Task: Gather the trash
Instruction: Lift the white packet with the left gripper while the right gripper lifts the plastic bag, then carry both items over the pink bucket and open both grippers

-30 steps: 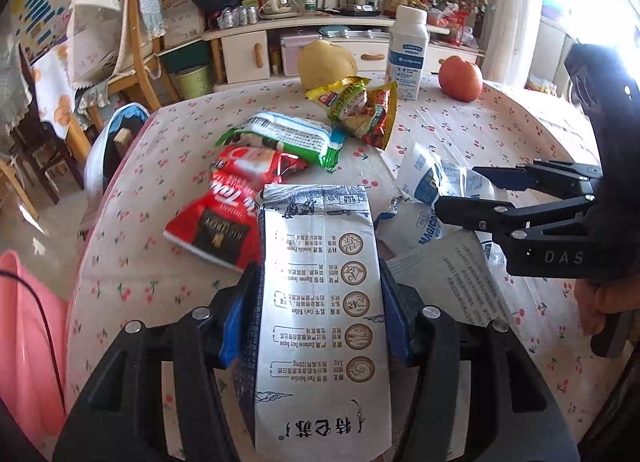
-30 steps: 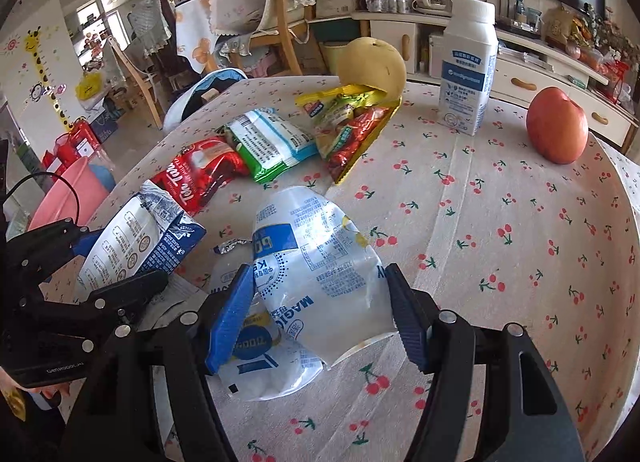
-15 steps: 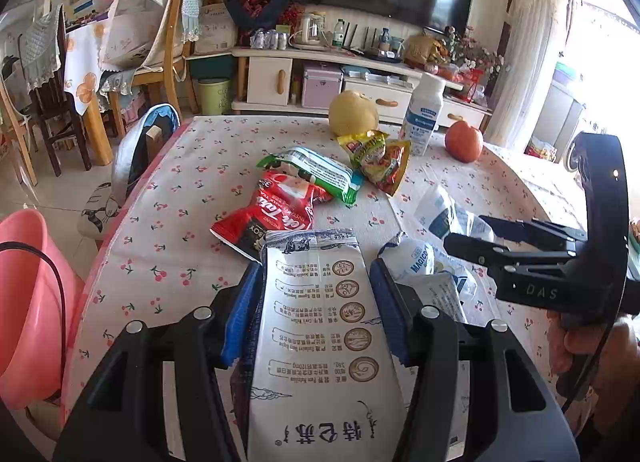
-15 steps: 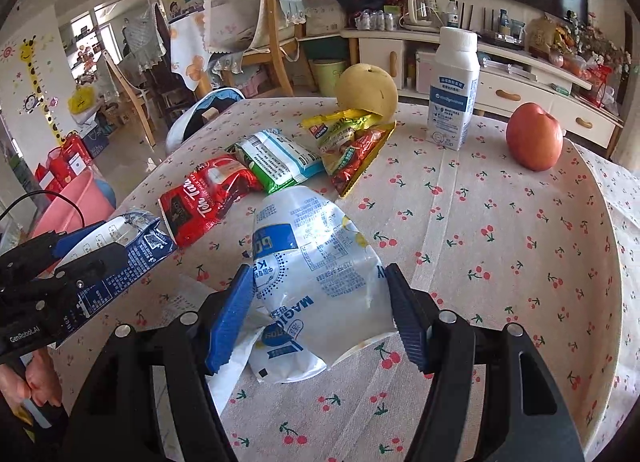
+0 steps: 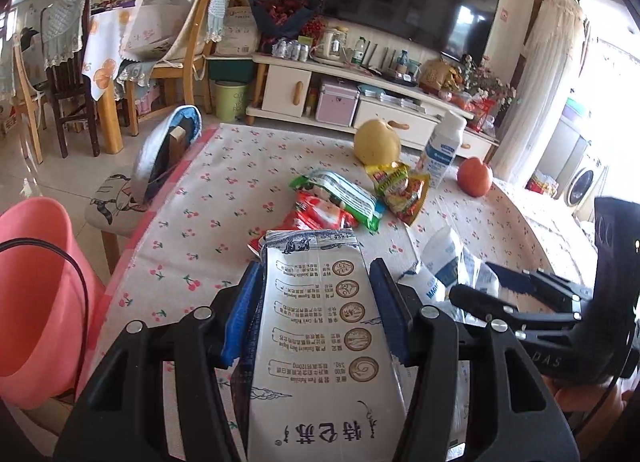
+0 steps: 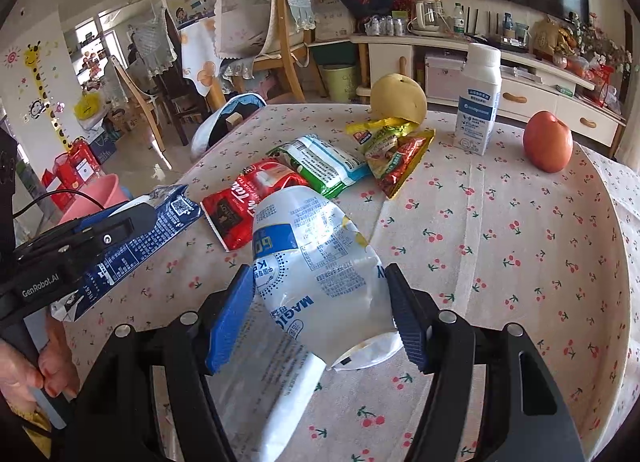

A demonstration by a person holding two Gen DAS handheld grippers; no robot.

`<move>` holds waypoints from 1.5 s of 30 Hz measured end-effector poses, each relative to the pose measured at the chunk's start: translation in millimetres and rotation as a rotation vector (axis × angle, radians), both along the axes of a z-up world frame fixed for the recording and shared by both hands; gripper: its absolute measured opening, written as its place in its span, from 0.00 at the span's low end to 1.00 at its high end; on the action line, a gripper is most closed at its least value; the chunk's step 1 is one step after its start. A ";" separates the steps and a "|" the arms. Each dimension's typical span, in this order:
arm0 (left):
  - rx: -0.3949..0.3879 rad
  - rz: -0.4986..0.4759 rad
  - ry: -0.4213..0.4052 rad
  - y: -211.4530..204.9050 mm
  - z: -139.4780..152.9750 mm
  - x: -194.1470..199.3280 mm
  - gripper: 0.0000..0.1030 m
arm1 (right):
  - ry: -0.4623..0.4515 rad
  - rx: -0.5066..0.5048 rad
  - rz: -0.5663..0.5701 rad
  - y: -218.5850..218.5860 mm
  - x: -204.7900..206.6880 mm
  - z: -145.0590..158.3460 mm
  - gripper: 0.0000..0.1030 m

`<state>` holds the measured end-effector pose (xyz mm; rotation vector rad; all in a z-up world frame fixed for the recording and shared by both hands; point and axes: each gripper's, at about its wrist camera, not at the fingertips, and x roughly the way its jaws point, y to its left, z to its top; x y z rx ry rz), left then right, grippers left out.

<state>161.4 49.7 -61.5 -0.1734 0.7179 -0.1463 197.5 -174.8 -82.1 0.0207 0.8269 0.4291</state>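
A blue-and-white milk carton [image 5: 320,342] is clamped between the pads of my left gripper [image 5: 316,274] and held above the near table edge. From the right wrist view, that left gripper [image 6: 100,229] and its carton [image 6: 168,213] hang at the left. My right gripper [image 6: 320,278] is shut on a crumpled white plastic pouch [image 6: 312,246] with blue print, lifted off the cherry-print tablecloth [image 6: 500,262]. The left wrist view has the right gripper [image 5: 472,281] at the right with the pouch [image 5: 444,258]. A red wrapper [image 6: 248,197], a green-and-white pack [image 6: 320,165] and a yellow-red snack bag [image 6: 392,149] lie mid-table.
A yellow pear [image 6: 398,97], a white milk bottle [image 6: 478,101] and a red apple [image 6: 547,145] stand at the table's far side. A pink bucket [image 5: 36,302] sits on the floor left of the table. A chair with a blue bag [image 5: 160,157] is beside the table's left edge.
Both grippers have risen and drawn back from the table, each with its item. The carton and the pouch now hang above the cloth, and the pink bucket has come into view.
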 end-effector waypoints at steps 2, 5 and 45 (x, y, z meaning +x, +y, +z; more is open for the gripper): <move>-0.009 0.024 -0.013 9.0 5.1 -1.2 0.55 | -0.003 0.010 0.008 9.3 -2.1 4.3 0.65; -0.018 0.072 -0.037 25.6 13.1 -3.1 0.55 | 0.000 0.035 0.022 23.6 -3.2 9.8 0.65; -0.033 0.769 -0.010 265.3 24.5 -27.3 0.84 | -0.001 0.034 0.310 287.2 -11.6 0.0 0.88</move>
